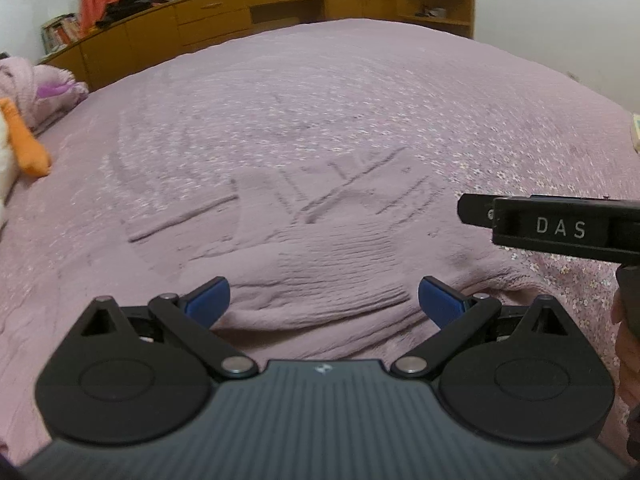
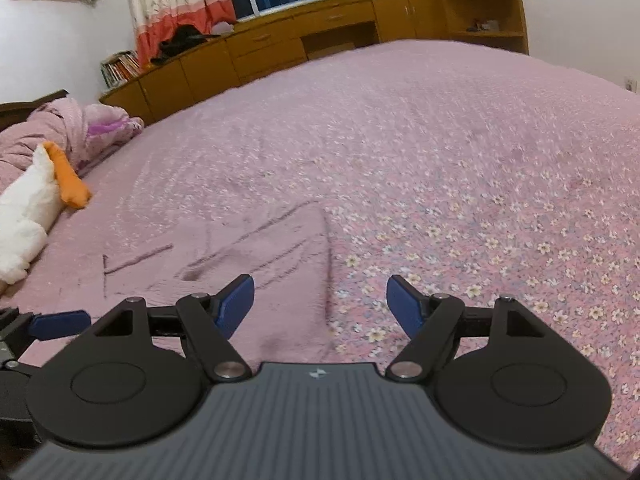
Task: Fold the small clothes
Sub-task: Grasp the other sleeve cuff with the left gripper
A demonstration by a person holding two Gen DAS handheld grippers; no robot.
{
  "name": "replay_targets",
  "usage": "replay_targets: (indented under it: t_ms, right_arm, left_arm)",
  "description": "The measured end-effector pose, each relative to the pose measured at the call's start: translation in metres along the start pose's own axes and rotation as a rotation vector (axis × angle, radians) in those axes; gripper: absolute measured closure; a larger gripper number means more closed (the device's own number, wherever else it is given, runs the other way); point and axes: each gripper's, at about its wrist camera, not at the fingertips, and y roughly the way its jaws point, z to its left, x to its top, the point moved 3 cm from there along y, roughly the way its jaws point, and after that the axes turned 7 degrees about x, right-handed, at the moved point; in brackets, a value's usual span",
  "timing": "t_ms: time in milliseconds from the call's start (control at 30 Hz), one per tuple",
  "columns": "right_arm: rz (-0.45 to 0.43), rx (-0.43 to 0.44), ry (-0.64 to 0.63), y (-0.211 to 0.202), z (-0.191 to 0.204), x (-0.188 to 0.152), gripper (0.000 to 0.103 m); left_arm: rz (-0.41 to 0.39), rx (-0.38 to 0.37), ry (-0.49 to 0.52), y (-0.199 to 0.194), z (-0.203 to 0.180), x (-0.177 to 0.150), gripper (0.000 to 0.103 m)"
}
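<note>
Left wrist view: left gripper [image 1: 323, 304], jaws wide and empty, above a pink garment [image 1: 320, 248] lying on the bed [image 1: 400, 100].

Right wrist view: right gripper [image 2: 320, 305], jaws wide, over the garment's right edge; pink-on-pink, a pinch might catch the bedspread too.

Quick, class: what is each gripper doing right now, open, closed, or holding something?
Left gripper: open, holding nothing, above the pink garment lying on the bed.
Right gripper: open, holding nothing, over the garment's edge and the flowered bedspread.
</note>
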Motion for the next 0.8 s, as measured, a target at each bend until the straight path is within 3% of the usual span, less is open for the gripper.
replay_targets:
  t_ms: [333,400,567,600,800]
  right_arm:
    - [0.045,0.008,0.011,0.005,-0.002,0.000,0.024]
    - [0.047,0.014,0.013,0.003,-0.003,-0.001,0.024]
    - [0.051,0.025,0.018,0.007,-0.005,-0.001,0.024]
    - [0.052,0.025,0.021,0.007,-0.005,-0.001,0.024]
    - [0.052,0.029,0.011,0.011,-0.006,-0.002,0.024]
  left_arm:
    - [0.121,-0.053,-0.054,0.036,-0.003,0.002,0.005]
    - [0.115,-0.042,-0.039,0.037,-0.005,0.001,0.018]
    - [0.068,-0.097,-0.015,0.025,-0.009,0.003,0.078]
    - [0.059,-0.092,-0.017,0.022,-0.008,0.005,0.086]
    - [-0.001,-0.072,-0.128,0.003,0.023,0.017,0.088]
